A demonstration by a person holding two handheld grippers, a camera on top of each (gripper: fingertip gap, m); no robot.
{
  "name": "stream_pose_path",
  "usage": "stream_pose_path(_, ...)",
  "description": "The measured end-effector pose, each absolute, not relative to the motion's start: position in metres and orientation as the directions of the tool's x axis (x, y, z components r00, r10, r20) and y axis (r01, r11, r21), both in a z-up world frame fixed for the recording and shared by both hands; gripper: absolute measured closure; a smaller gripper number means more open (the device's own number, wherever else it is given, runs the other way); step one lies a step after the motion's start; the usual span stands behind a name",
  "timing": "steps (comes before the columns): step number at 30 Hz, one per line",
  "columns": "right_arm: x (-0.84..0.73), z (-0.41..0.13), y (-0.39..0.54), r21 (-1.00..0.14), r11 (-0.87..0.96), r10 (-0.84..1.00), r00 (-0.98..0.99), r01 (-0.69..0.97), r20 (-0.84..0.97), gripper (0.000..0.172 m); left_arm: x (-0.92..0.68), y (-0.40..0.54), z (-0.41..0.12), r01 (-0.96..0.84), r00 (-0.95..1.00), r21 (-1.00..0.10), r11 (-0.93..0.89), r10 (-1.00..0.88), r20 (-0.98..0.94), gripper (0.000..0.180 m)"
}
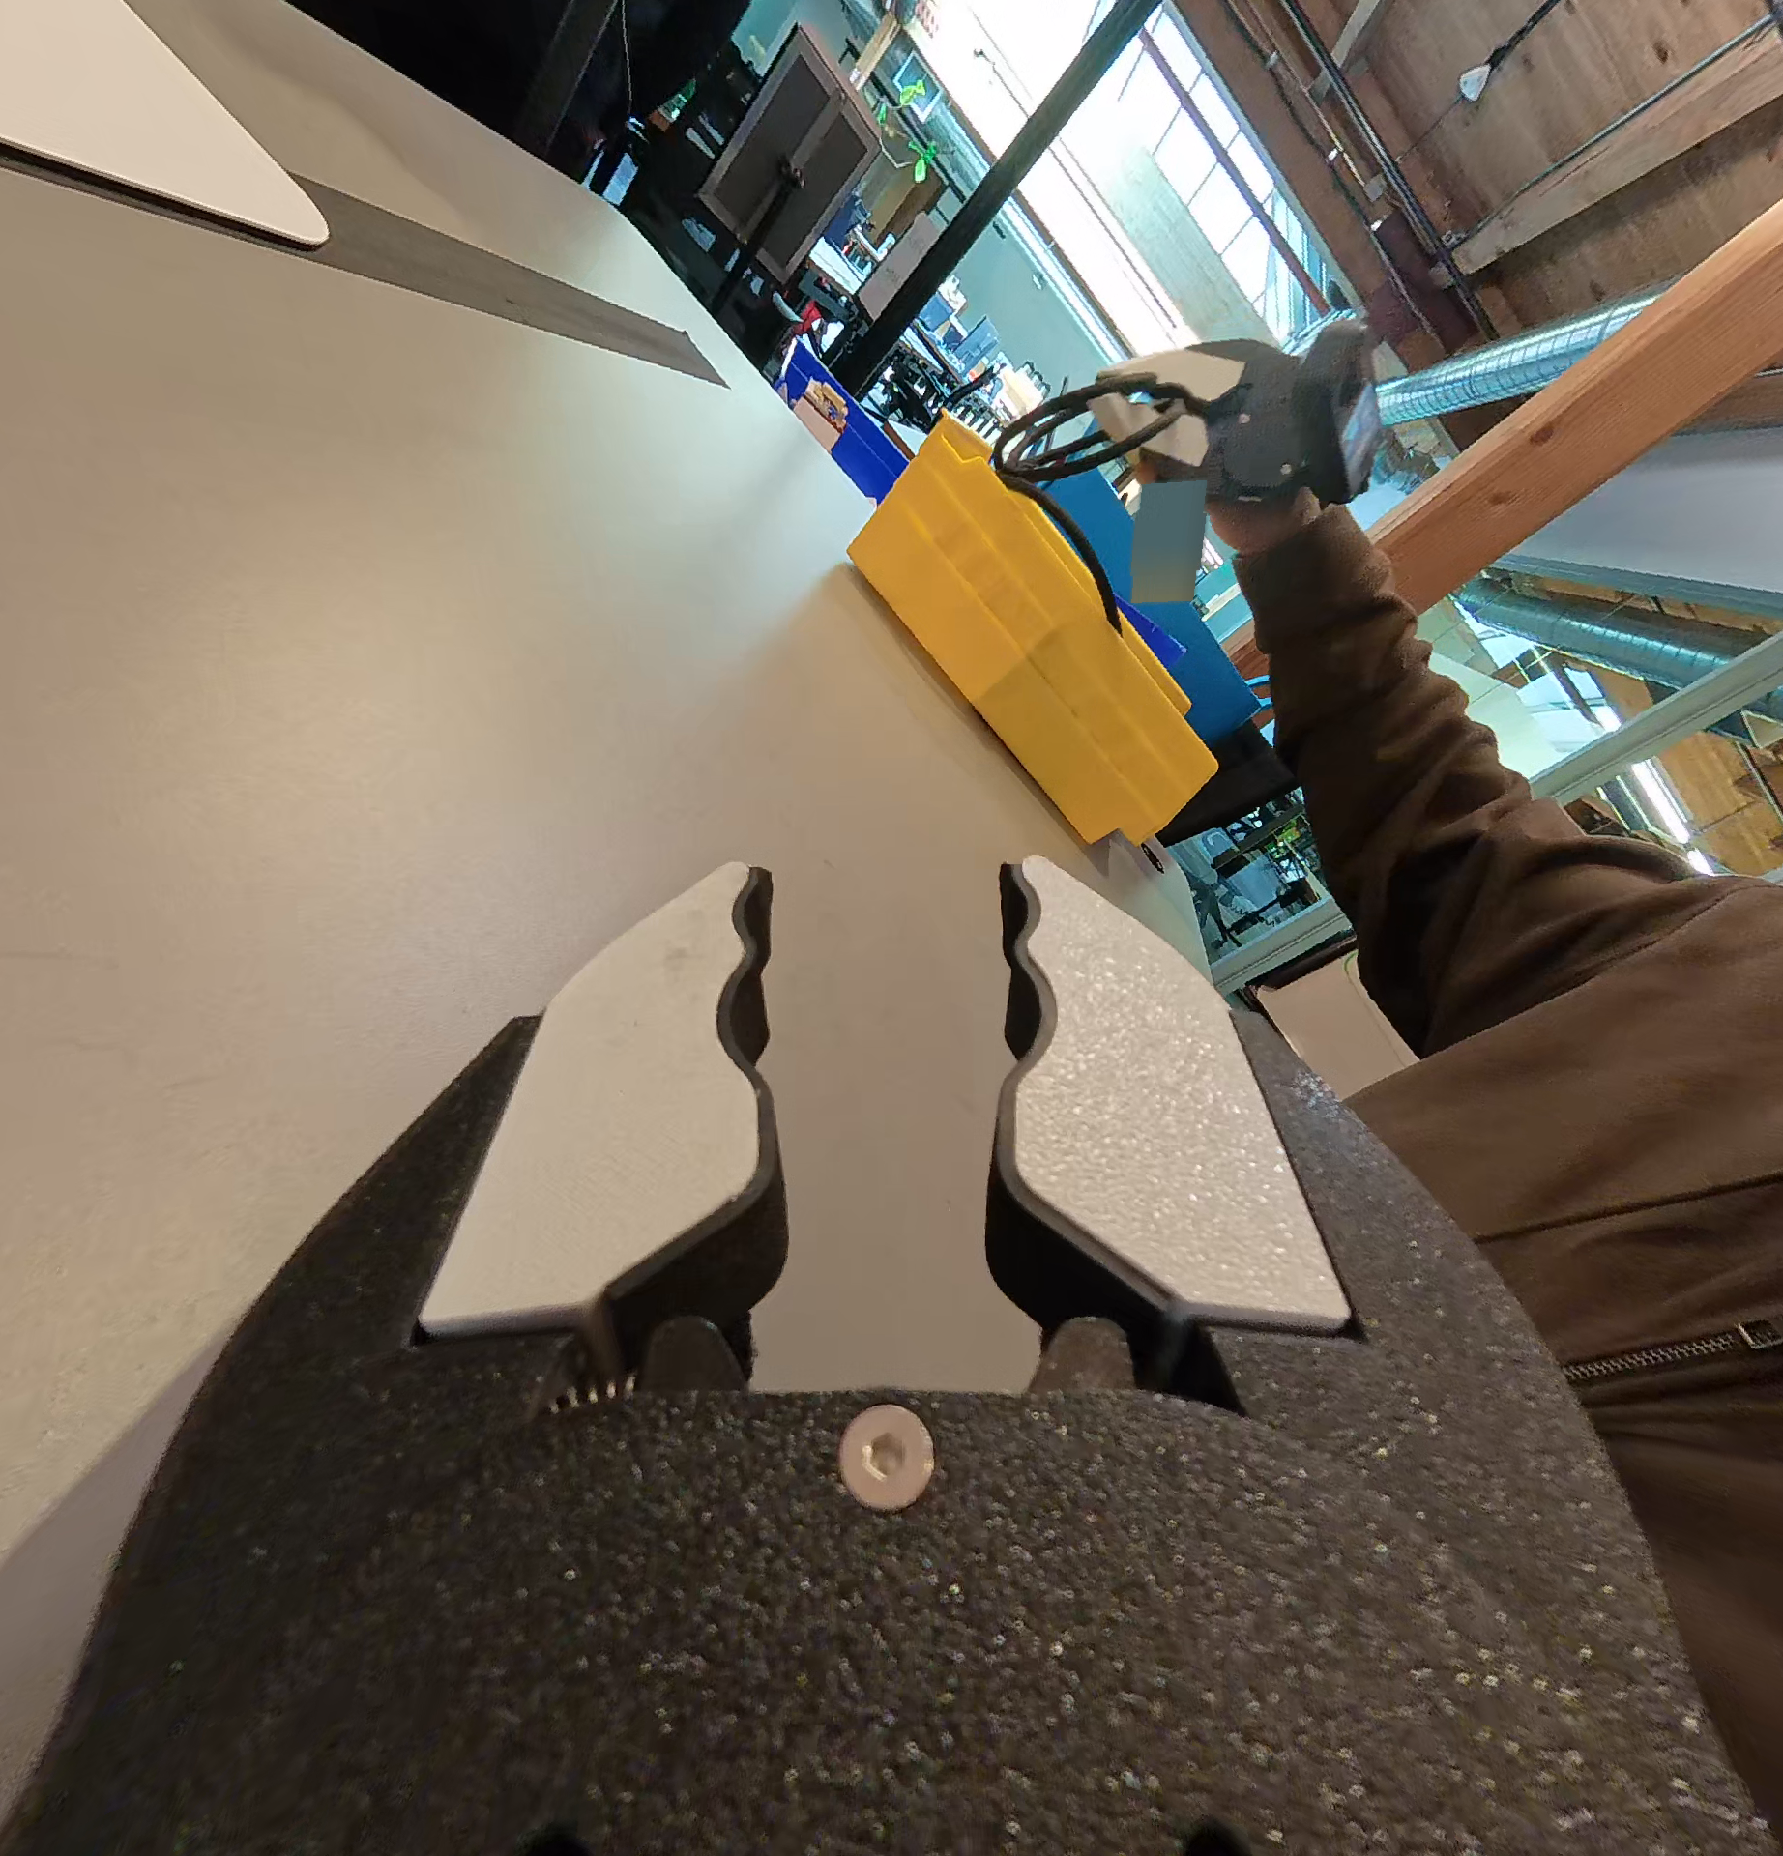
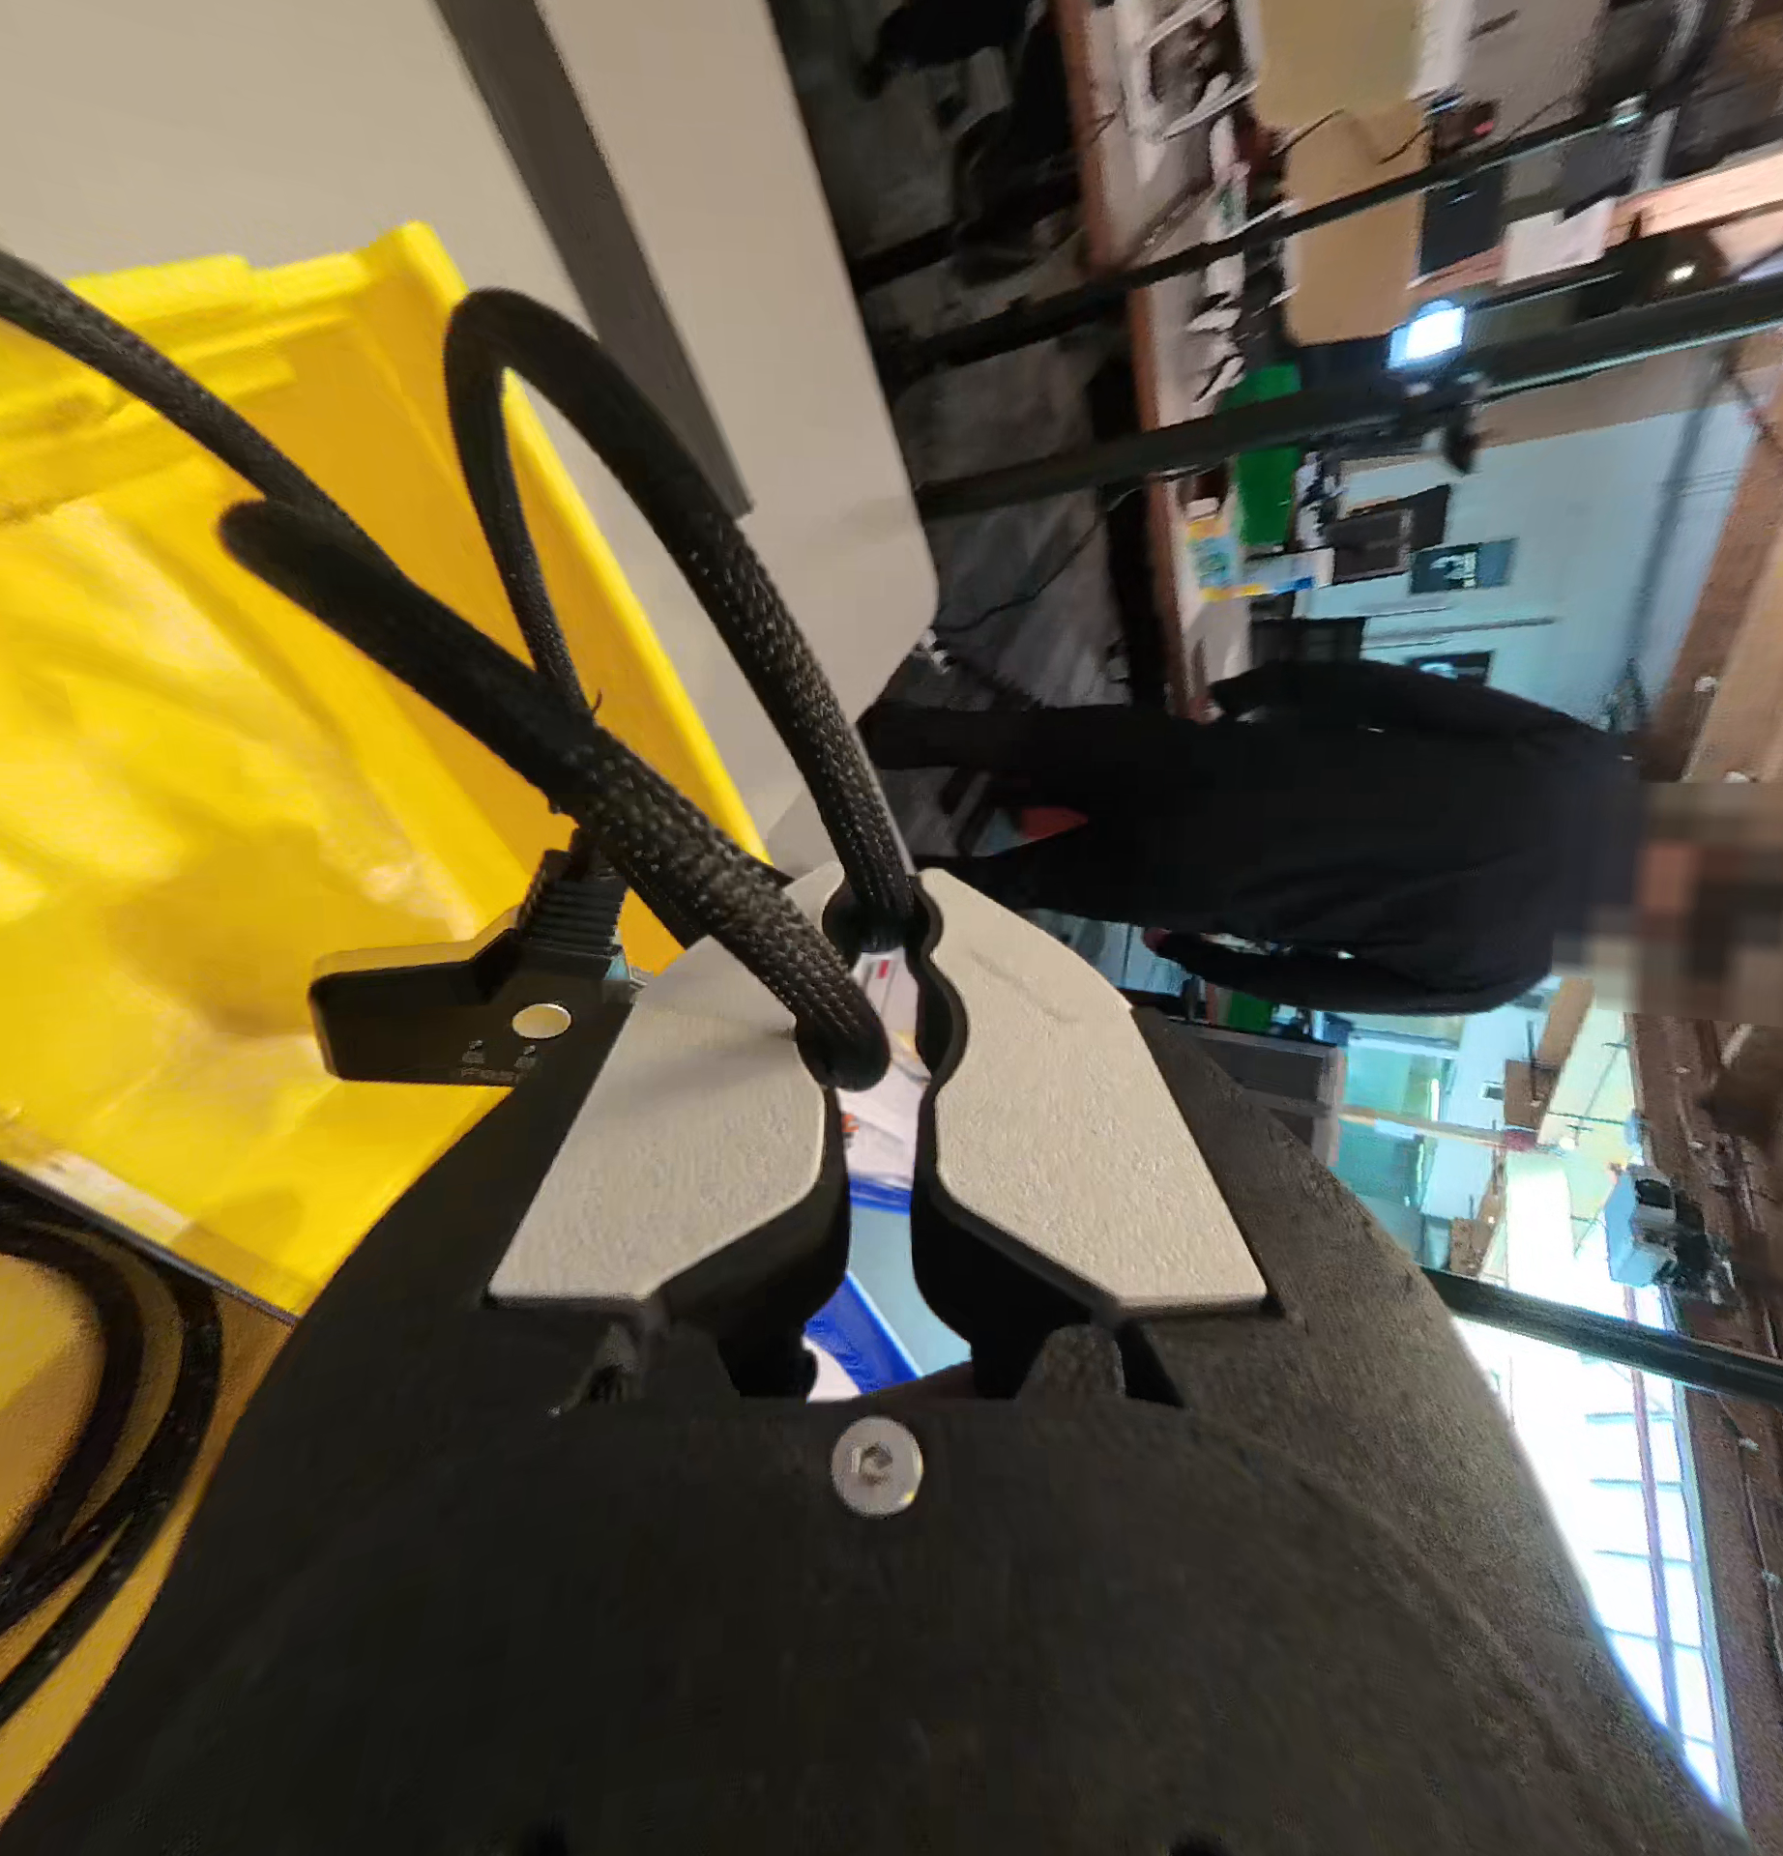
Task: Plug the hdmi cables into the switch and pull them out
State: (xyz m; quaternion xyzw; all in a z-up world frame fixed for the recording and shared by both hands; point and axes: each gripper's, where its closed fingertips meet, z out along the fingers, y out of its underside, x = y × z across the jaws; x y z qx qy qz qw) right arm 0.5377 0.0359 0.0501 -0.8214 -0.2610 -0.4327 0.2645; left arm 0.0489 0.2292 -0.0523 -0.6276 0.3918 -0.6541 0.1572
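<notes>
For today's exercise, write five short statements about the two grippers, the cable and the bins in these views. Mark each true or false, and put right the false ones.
1. The right gripper pinches a black braided cable at its fingertips. True.
2. The left gripper grips the yellow plastic bin. False: its fingers stand apart with only the pale tabletop between them, and the bin lies farther off.
3. A black plug hangs at one end of the cable. True.
4. The bin beside the cable is red. False: it is yellow.
5. A blue bin lies beyond the yellow one in the left wrist view. True.
</notes>
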Motion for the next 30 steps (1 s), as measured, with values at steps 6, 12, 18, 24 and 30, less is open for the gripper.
stream_pose_path(6, 0.536, -0.01, 0.04, -0.086, -0.759, 0.378, 0.544, 0.645, 0.749, 0.162, 0.049, 0.227, -0.053, -0.293, -0.167, -0.713, -0.637, -0.7, 0.694, 0.136)
stream_pose_path(12, 0.53, -0.051, 0.019, 0.05, -0.77, 0.544, 0.615, 0.636, 0.57, 0.134, 0.048, 0.224, -0.053, -0.304, -0.171, -0.714, -0.631, -0.701, 0.693, 0.136)
stream_pose_path(18, 0.521, -0.002, 0.002, -0.09, -0.829, 0.438, 0.741, 0.552, 0.509, 0.1, 0.047, 0.221, -0.054, -0.315, -0.177, -0.714, -0.625, -0.7, 0.692, 0.136)
stream_pose_path(24, 0.42, 0.0, -0.033, -0.289, -0.759, 0.519, 0.81, 0.584, 0.274, 0.127, 0.047, 0.217, -0.056, -0.34, -0.178, -0.713, -0.613, -0.703, 0.689, 0.136)
stream_pose_path(30, 0.377, -0.055, -0.051, -0.195, -0.775, 0.583, 0.8, 0.6, 0.145, 0.137, 0.047, 0.217, -0.056, -0.34, -0.18, -0.715, -0.61, -0.705, 0.687, 0.136)
